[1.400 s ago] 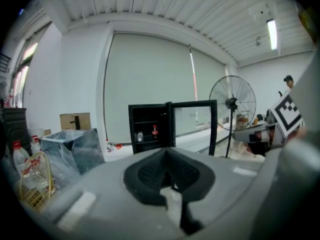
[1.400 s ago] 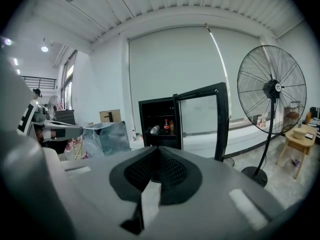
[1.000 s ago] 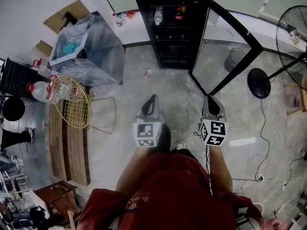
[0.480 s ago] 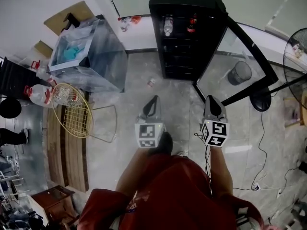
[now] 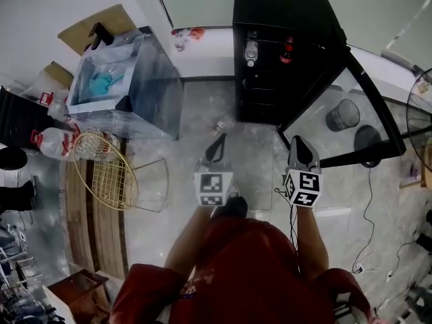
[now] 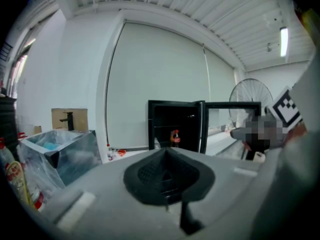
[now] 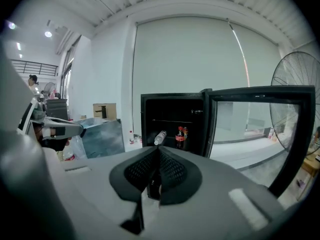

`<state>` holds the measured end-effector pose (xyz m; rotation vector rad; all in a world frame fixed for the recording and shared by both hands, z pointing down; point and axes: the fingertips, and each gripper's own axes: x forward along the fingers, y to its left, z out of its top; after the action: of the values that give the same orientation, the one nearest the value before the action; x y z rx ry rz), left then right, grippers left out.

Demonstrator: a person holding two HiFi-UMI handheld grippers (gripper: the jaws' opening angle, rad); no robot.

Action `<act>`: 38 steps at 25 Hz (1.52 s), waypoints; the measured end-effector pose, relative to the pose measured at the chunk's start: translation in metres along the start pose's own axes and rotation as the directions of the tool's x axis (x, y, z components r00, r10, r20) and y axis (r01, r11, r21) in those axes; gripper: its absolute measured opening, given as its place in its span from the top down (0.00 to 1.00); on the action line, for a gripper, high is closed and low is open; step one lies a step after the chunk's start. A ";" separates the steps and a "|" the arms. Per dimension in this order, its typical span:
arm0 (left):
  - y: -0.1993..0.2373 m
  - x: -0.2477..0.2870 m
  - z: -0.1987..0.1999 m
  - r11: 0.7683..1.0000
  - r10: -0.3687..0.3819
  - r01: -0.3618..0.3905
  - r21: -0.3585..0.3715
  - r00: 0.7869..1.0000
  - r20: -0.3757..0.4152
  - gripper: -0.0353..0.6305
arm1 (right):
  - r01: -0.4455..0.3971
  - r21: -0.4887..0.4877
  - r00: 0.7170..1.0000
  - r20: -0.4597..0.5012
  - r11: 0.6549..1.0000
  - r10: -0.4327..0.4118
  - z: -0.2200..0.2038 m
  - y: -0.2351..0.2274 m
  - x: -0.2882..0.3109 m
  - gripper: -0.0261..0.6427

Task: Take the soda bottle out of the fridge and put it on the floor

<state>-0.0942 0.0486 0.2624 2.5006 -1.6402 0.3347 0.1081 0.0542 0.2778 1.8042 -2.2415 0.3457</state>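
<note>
Readable words or numbers: none in any view.
Marker cube [image 5: 213, 188] of the left gripper [image 5: 217, 140]: black-and-white square code pattern, no letters or digits.
Second marker cube [image 5: 301, 188], of the right gripper [image 5: 299, 142]: the same kind of code pattern; its blocks spell nothing.
Soda bottle [image 7: 180, 136] on the fridge shelf [image 7: 172, 120]: red label, print too small to read.
Clear bottle [image 7: 160, 137] beside it: no print can be made out.
Large jug [image 5: 50, 142] at the left: red label, wording too small to read.
Cardboard box [image 5: 101, 24]: no print can be made out.
Red shirt [image 5: 236, 268]: small patch of print, too blurred to read.
</note>
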 end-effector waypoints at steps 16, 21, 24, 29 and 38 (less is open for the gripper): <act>0.076 0.081 0.024 0.999 -0.042 0.042 0.005 0.999 -0.006 0.95 | 0.034 -0.006 0.999 -0.010 0.999 -0.034 0.039 0.018 0.098 0.96; 0.074 0.104 0.025 0.999 -0.044 0.044 0.002 0.999 -0.007 0.95 | 0.029 -0.001 1.000 -0.006 1.000 -0.029 0.040 0.007 0.119 0.96; 0.069 0.126 0.031 0.999 -0.039 0.039 0.014 0.999 -0.003 0.95 | 0.018 0.001 1.000 -0.003 1.000 -0.018 0.044 -0.008 0.135 0.96; 0.050 0.172 0.041 0.999 -0.022 0.022 0.028 1.000 -0.009 0.95 | -0.008 -0.005 1.000 -0.001 1.000 0.008 0.052 -0.049 0.166 0.96; 0.018 0.258 0.048 0.999 0.046 -0.046 0.007 0.996 -0.070 0.95 | -0.104 -0.031 0.994 -0.017 0.994 0.104 0.069 -0.119 0.230 0.96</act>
<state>-0.0058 -0.1987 0.2822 2.4286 -1.6743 0.4272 0.1743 -0.2057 0.2929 1.6676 -2.3221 0.3400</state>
